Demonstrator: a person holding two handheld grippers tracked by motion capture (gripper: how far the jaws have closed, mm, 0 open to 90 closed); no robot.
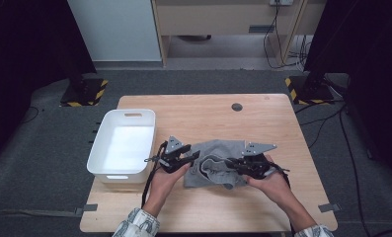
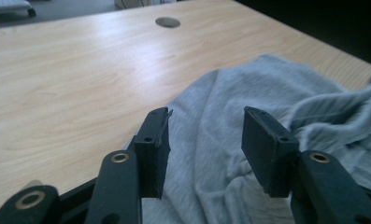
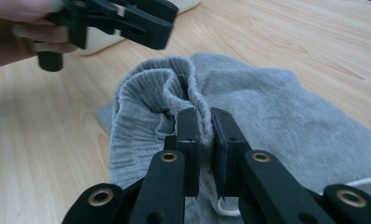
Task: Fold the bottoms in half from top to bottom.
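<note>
A crumpled grey garment (image 1: 214, 174) with a ribbed waistband (image 3: 141, 88) lies on the wooden table (image 1: 208, 116), near the front middle. My right gripper (image 1: 230, 162) comes in from the right and is shut on a fold of the waistband; in the right gripper view its jaws (image 3: 205, 126) pinch the ribbed cloth between the pads. My left gripper (image 1: 196, 156) hovers at the garment's left edge. Its jaws (image 2: 205, 140) stand open, with grey cloth (image 2: 248, 98) lying beyond and below them and nothing pressed between the pads. The left gripper (image 3: 127, 21) also appears at the top of the right gripper view.
A white plastic bin (image 1: 98, 148) stands on the table's left side, close to my left hand. A round cable hole (image 1: 237, 106) sits in the far part of the tabletop. A white drawstring (image 3: 367, 182) trails from the garment. Bare wood lies behind the garment.
</note>
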